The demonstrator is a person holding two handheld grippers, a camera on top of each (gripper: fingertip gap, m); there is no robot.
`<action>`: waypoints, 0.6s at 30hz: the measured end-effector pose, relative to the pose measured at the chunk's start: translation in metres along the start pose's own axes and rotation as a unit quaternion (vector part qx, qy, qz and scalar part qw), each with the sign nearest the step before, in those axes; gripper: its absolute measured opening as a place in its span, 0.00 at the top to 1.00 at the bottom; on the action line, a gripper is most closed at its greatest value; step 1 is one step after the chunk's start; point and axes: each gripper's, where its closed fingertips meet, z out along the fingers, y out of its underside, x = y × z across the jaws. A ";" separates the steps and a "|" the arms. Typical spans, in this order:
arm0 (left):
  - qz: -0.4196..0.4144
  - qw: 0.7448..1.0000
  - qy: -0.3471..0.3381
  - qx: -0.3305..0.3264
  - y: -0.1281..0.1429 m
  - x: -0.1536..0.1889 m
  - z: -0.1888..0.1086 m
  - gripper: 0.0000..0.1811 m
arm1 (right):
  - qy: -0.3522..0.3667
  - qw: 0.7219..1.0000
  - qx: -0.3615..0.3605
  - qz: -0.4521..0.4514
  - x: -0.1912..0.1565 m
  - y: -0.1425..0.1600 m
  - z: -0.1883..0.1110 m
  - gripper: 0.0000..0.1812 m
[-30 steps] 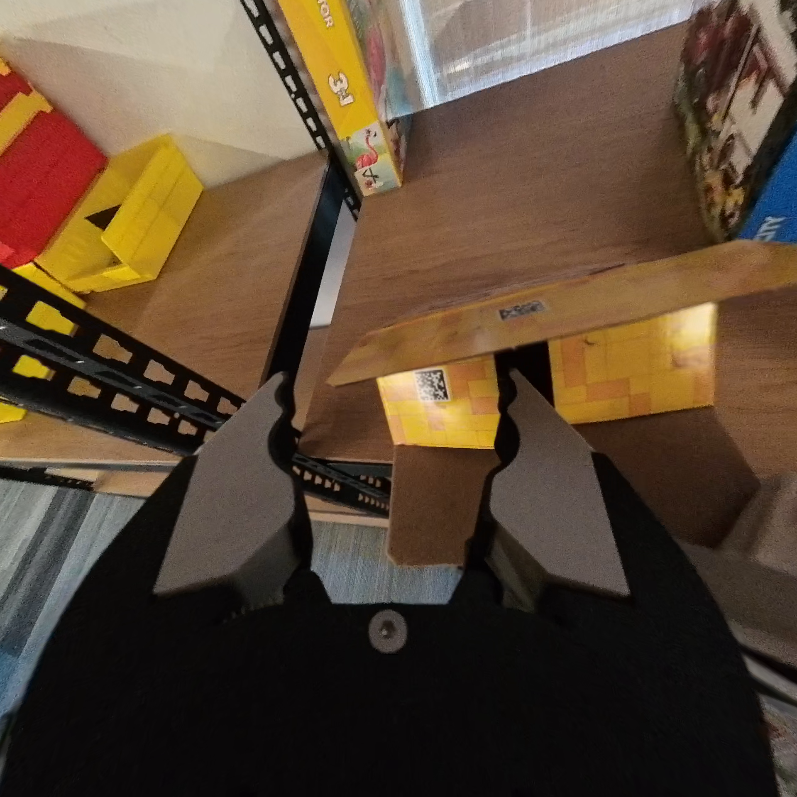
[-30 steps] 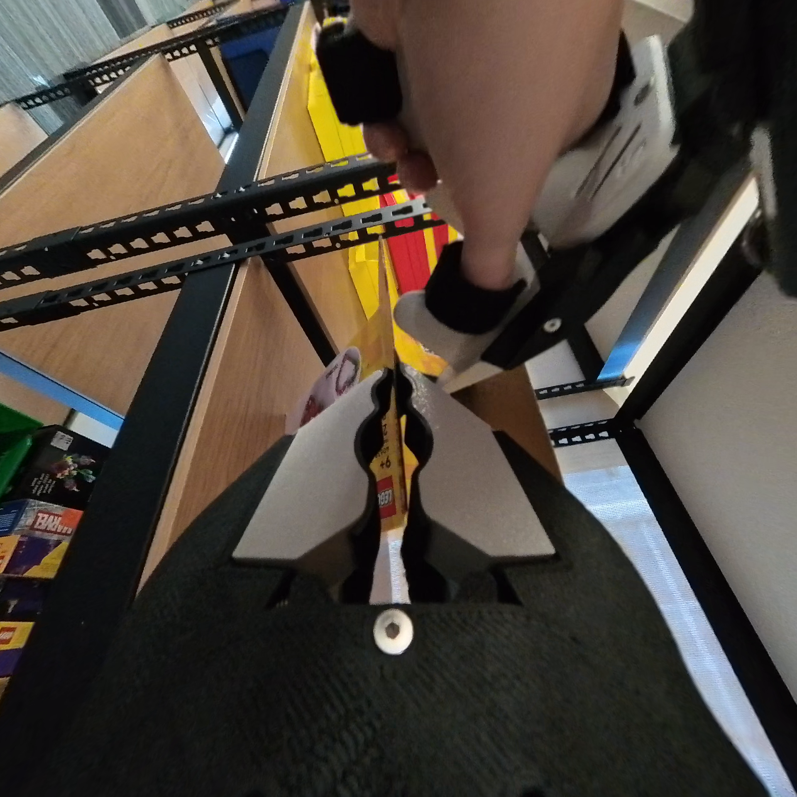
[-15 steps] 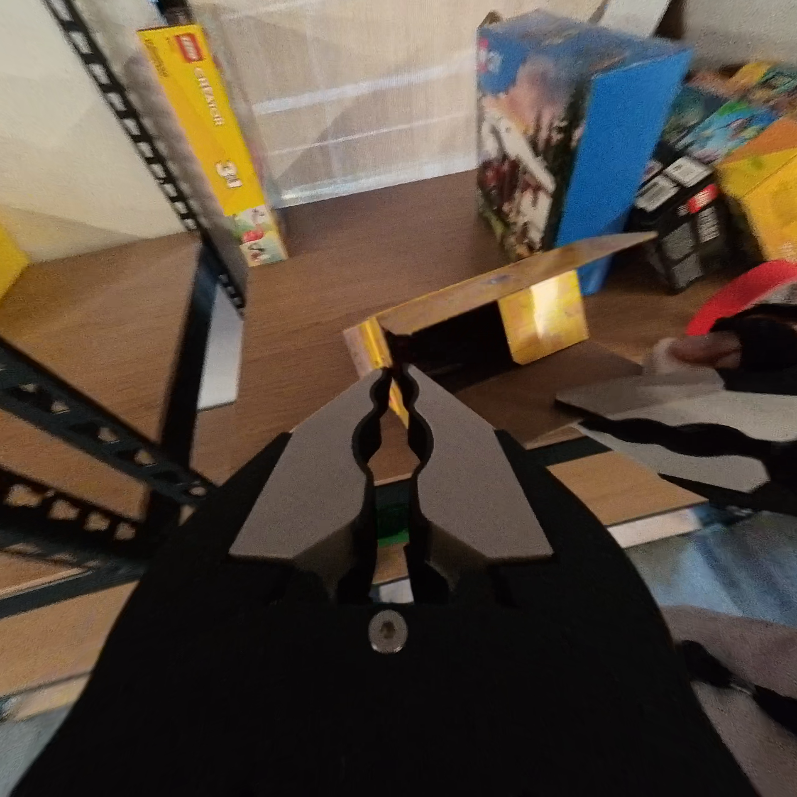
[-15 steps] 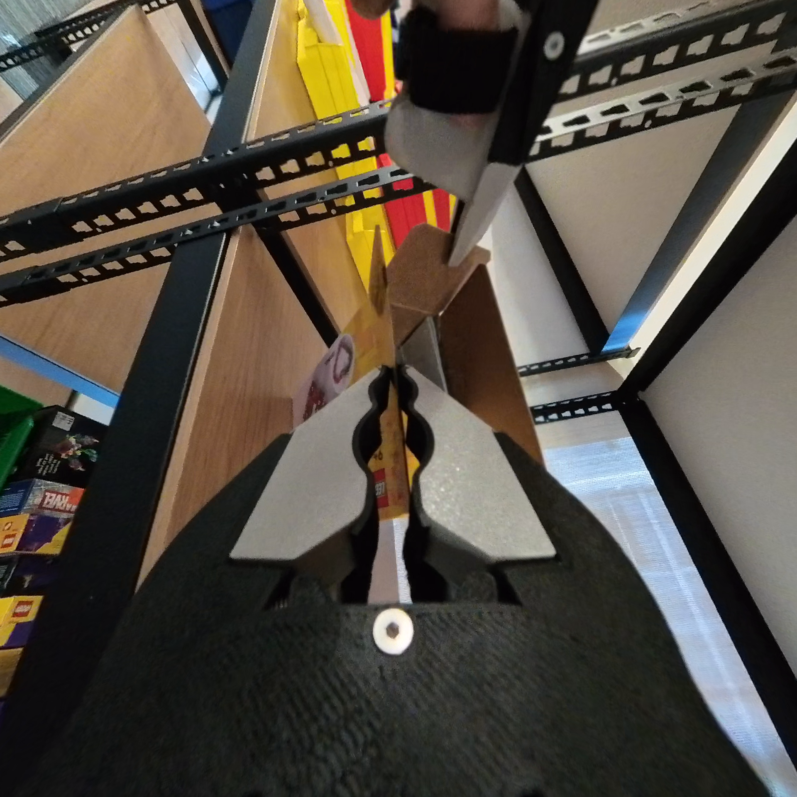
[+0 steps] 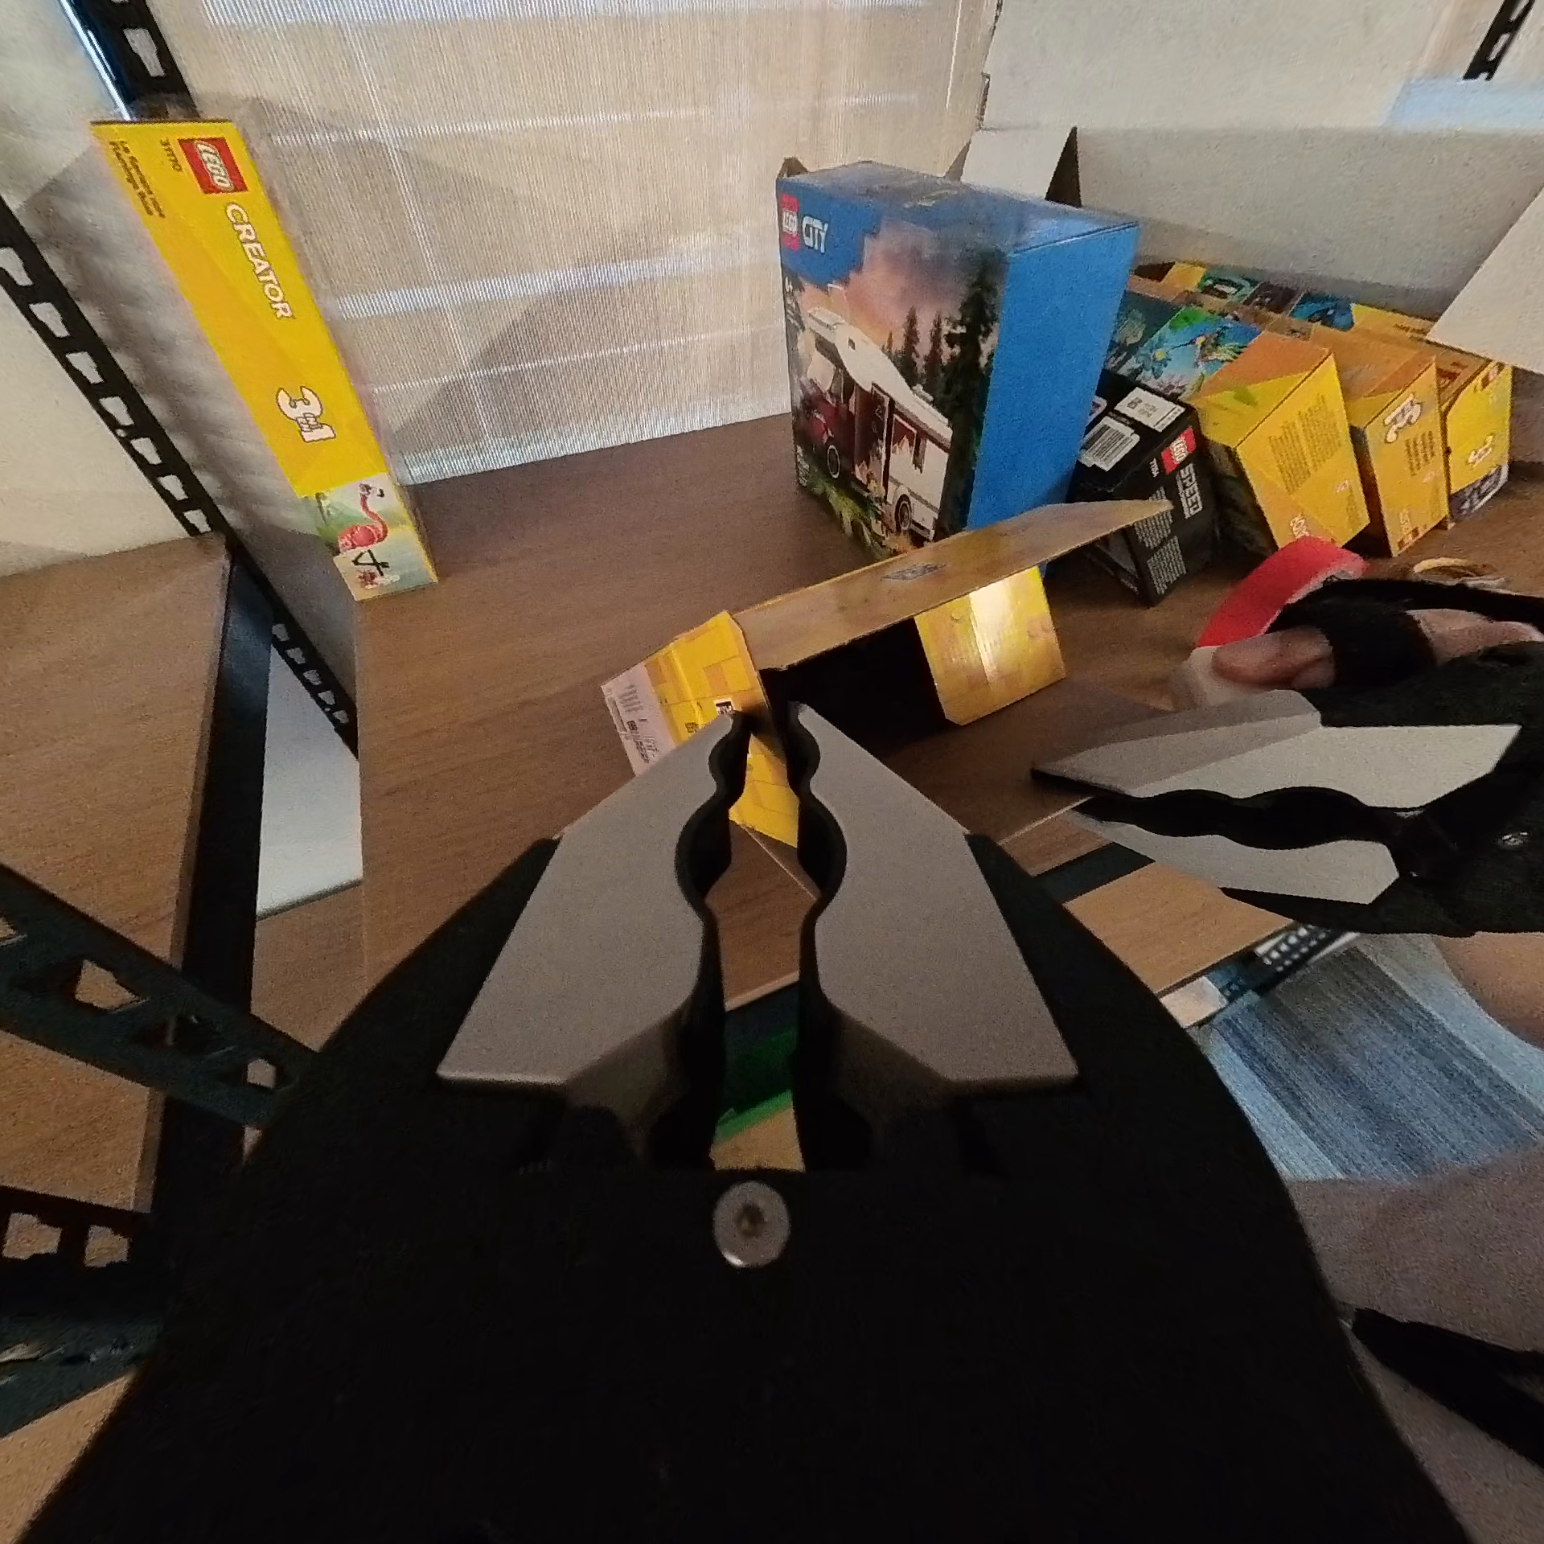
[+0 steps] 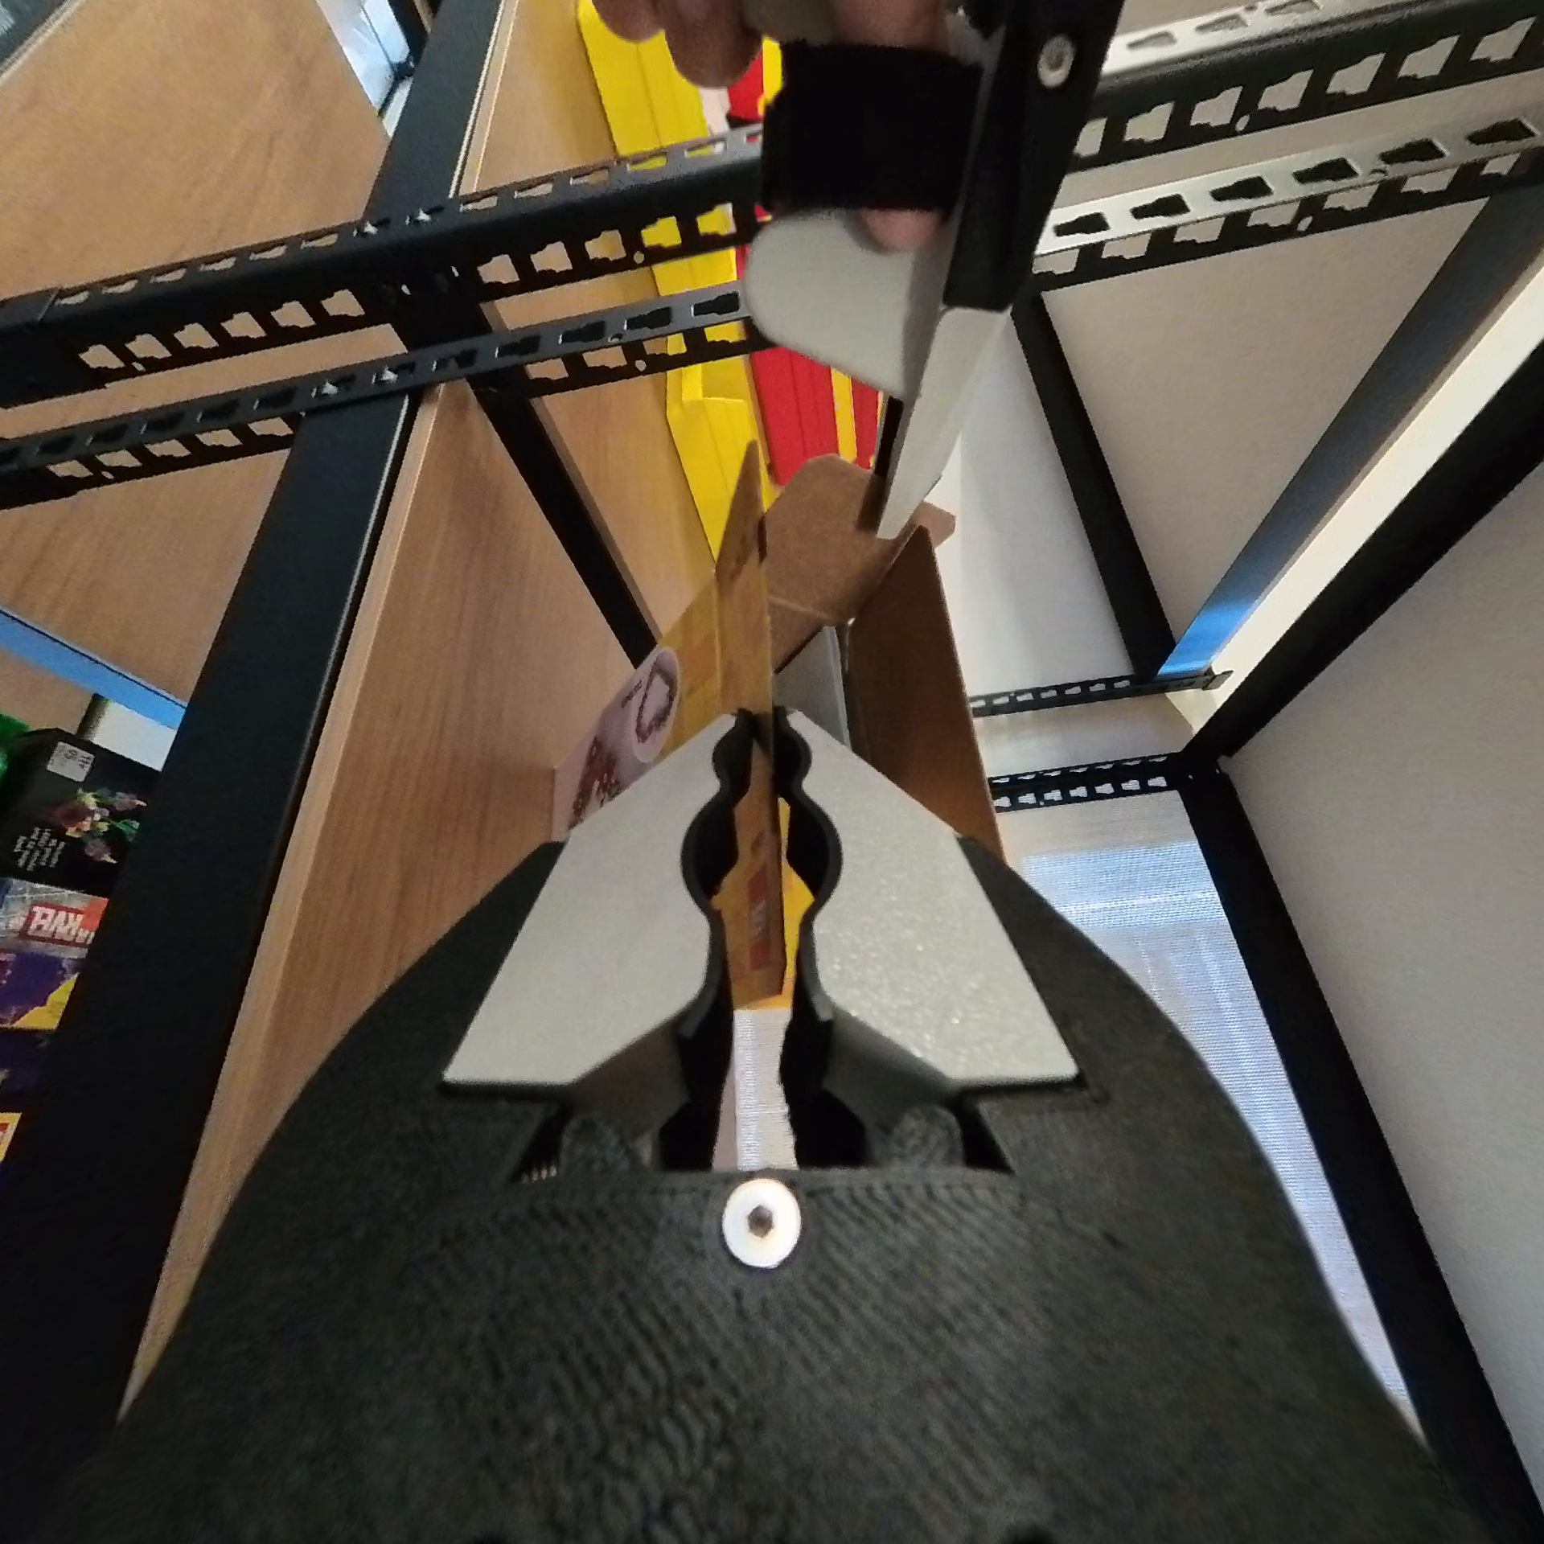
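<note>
Left wrist view: the left hand-held gripper [image 5: 764, 723] stood wide apart in front of the open end of the yellow box [image 5: 919, 576] a second ago. Now its jaws have drawn narrow and pinch a flap at the box's near left corner. The right wrist view confirms this, with the left fingertip [image 6: 898, 493] pressed on a brown cardboard flap [image 6: 819, 518]. The left hand has also tipped up and levelled out, so the back of the shelf [image 5: 543, 568] now shows.

The right hand-held gripper [image 6: 769, 723] has not let go. It stays clamped on a thin yellow panel of the same box, seen edge-on between its fingers. In the left view it reaches in level from the right, fingers lying flat.

The box lies on its side near the shelf's front edge, open end toward the left gripper and top panel lifted. Behind it stands a blue box [image 5: 1053, 351], with a tall yellow box [image 5: 276, 334] against the black rack post [image 5: 242, 668].
</note>
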 end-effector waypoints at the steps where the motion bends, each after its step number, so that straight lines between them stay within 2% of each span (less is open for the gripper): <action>1: 0.000 1.000 0.002 0.001 0.000 -0.001 0.000 0.97 | 0.001 1.000 -0.001 -0.001 0.000 0.000 0.001 0.98; 6: 0.012 1.000 -0.001 -0.006 -0.002 -0.006 0.004 0.96 | 0.007 1.000 -0.005 -0.003 0.003 0.000 0.006 0.99; 11: 0.065 0.996 -0.045 -0.029 -0.003 -0.012 0.007 0.76 | 0.013 1.000 -0.002 -0.008 0.006 0.002 0.009 0.99; 15: 0.133 0.987 -0.083 -0.023 -0.020 -0.014 0.004 0.71 | 0.017 1.000 0.007 -0.014 0.005 0.003 0.008 0.99; 18: 0.187 0.974 -0.119 -0.043 -0.024 -0.018 0.000 0.69 | 0.026 0.999 0.018 -0.025 0.004 0.002 0.007 0.99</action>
